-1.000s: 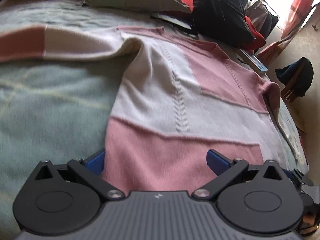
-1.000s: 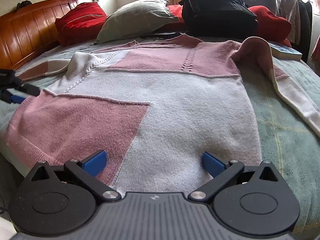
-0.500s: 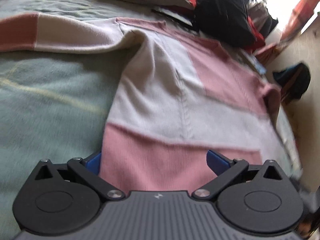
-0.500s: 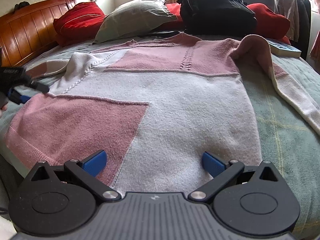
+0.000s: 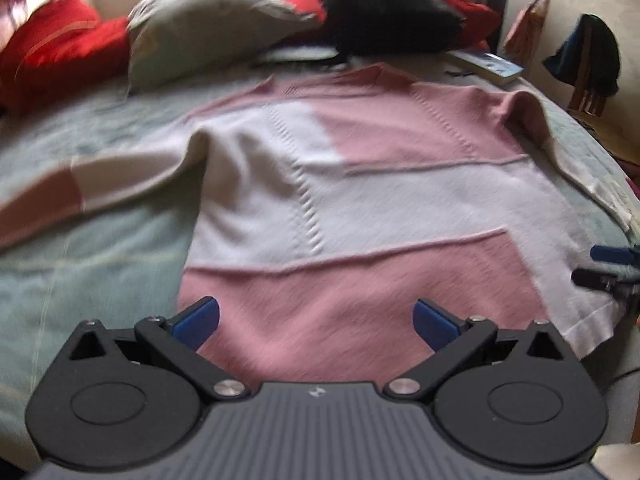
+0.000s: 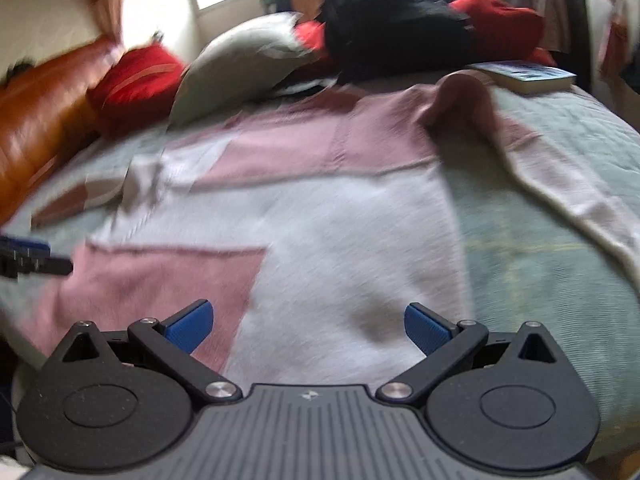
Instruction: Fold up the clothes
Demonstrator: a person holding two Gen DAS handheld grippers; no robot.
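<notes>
Both views have swung since a second ago: the left tool (image 5: pixel 316 322) now faces up the bed (image 5: pixel 92 248) squarely, where before it looked across it at a slant, and both pictures are motion-blurred. Each tool is spread wide and holds nothing; the right tool (image 6: pixel 307 325) hangs over the near hem. A pink and white sweater (image 5: pixel 360 208) lies flat on the green bed, neck toward the far pillows (image 5: pixel 208 20), one sleeve stretched left, the other bunched at the right shoulder.

My sweater's (image 5: pixel 360 208) left sleeve (image 5: pixel 48 196) runs off frame at nine o'clock; motion blur smears the pillows (image 6: pixel 240 60).
</notes>
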